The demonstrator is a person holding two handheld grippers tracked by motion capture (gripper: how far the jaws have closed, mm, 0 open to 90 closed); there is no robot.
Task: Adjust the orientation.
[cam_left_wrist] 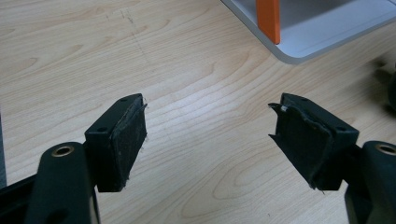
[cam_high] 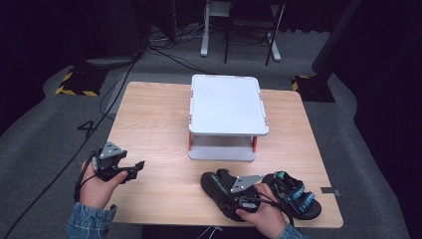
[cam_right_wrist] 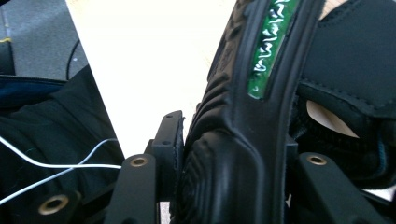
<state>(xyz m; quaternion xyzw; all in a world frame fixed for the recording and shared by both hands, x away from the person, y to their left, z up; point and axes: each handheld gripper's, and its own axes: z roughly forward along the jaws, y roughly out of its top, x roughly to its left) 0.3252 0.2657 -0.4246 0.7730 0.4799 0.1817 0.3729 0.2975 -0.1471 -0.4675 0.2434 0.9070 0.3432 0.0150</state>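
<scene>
Presently, one black strapped sandal with a green logo stripe (cam_high: pixel 219 191) is clamped at its sole edge between the fingers of the right gripper (cam_high: pixel 243 199), near the front edge of the light wooden tabletop (cam_high: pixel 159 124), right of centre. In the right gripper view, the black ribbed sole (cam_right_wrist: pixel 229 154) is seen pressed between both pads. A second black sandal with blue and green straps (cam_high: pixel 294 195) lies just beside the first, toward the front right corner, and is not held.

The left gripper (cam_high: pixel 133 169) is held by the person's left hand (cam_high: pixel 99 186) over the front left edge of the tabletop. Its fingers (cam_left_wrist: pixel 122 140) are spread wide with nothing between them, and only bare wood is seen beneath.

A white two-tier rack with orange posts (cam_high: pixel 226 107) stands toward the rear centre of the tabletop. Both its tiers are seen unoccupied.

Progress is judged as early: one sandal has been gripped, but neither has been placed on the rack. Placement of both sandals is judged to remain, assuming the rack is the destination.

Count:
- Sandals: two
- Racks: one
- Grippers: two
</scene>
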